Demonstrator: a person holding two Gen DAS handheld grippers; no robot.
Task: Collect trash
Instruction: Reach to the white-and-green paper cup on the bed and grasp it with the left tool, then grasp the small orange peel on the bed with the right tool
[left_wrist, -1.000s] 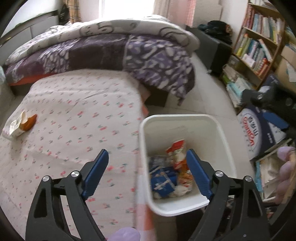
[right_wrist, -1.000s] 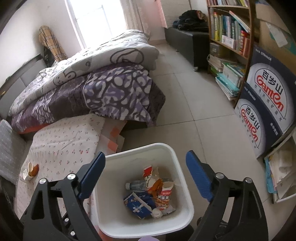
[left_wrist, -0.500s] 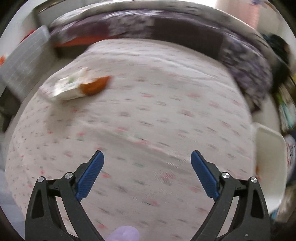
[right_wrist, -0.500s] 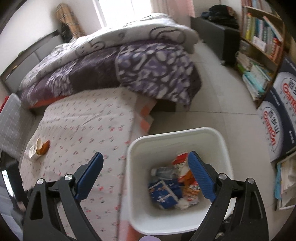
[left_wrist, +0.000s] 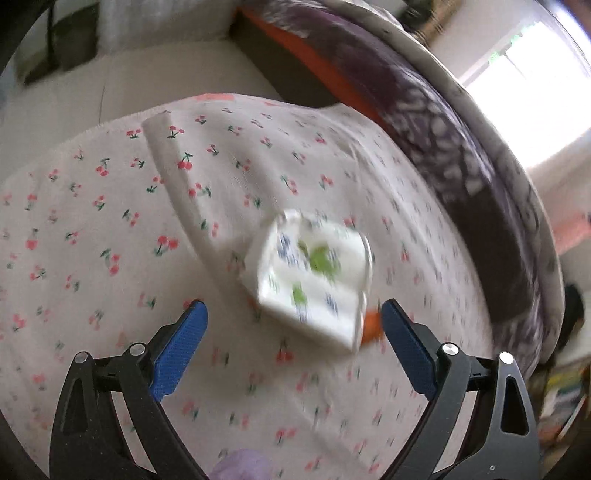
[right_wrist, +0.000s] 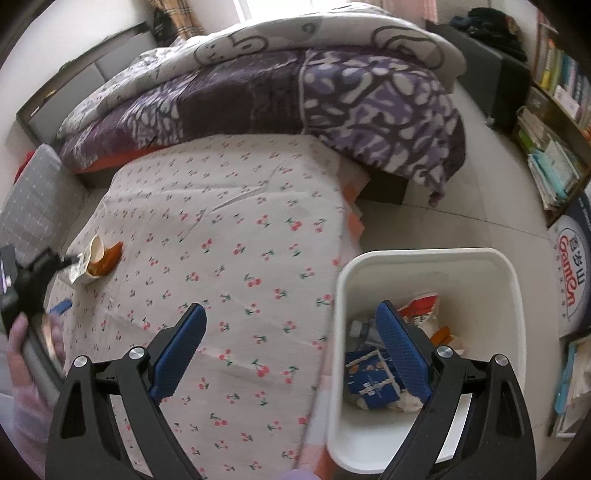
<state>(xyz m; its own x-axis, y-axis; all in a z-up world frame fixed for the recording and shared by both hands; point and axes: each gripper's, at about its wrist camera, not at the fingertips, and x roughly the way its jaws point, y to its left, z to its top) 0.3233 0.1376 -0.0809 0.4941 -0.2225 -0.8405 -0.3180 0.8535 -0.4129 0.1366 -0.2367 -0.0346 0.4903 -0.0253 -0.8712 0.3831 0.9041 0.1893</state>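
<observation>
A crumpled white wrapper (left_wrist: 314, 280) with green and blue print and an orange end lies on the cherry-print sheet (left_wrist: 110, 229). My left gripper (left_wrist: 291, 334) is open, its blue fingers either side of the wrapper, just short of it. In the right wrist view the same wrapper (right_wrist: 96, 260) lies at the bed's left side, beside the left gripper's black body (right_wrist: 26, 284). My right gripper (right_wrist: 290, 339) is open and empty, above the bed's edge and the white trash bin (right_wrist: 509, 295), which holds several wrappers.
A purple and white duvet (right_wrist: 295, 92) is heaped at the far end of the bed. A grey pillow (right_wrist: 29, 199) lies at the left. Bookshelves (right_wrist: 554, 122) and a printed box (right_wrist: 572, 266) stand right of the bin on the tiled floor.
My left gripper has swung from over the bin across the bed to the wrapper, which now lies between its fingers. My right gripper has shifted left, so the bin sits at its right.
</observation>
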